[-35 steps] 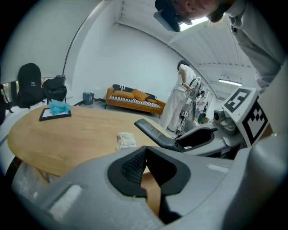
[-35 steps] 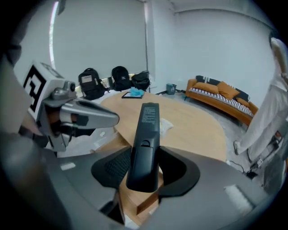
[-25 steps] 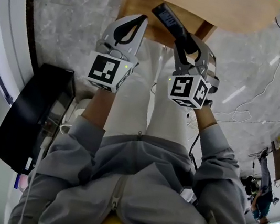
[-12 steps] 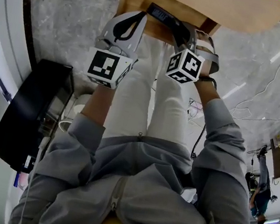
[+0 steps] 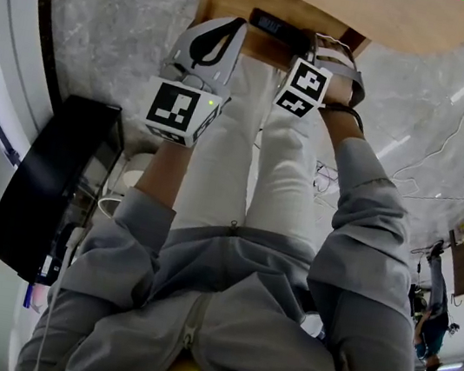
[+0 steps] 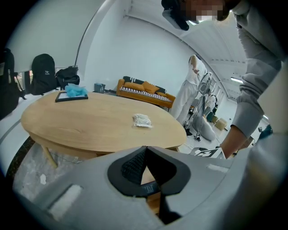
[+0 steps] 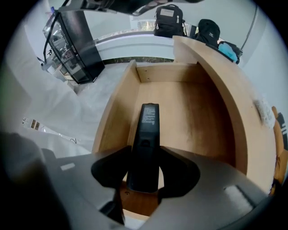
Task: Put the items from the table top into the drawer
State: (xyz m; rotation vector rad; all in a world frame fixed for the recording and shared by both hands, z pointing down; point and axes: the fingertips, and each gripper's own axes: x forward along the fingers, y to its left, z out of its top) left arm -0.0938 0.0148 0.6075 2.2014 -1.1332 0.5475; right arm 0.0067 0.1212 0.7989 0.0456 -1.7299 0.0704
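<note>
Well, the round wooden surface is carrying at least two things that are waiting for their turn, so the job is looking far from finished. The drawer under its edge is standing pulled out. Its wooden bottom is showing bare in the right gripper view, so I am judging that nothing is stowed yet. The right tongs are pointing down into it, pinching a black remote by its near end. The far end is hanging over the drawer's bottom; whether it is touching the wood I cannot tell. That is looking like the first item going in, with only the release remaining. The left tongs are pressed together with nothing between them, idling near the drawer's front. Lying on the surface are a dark tray with something blue at the far rim and, smallest, a pale crinkled packet nearer the middle
</note>
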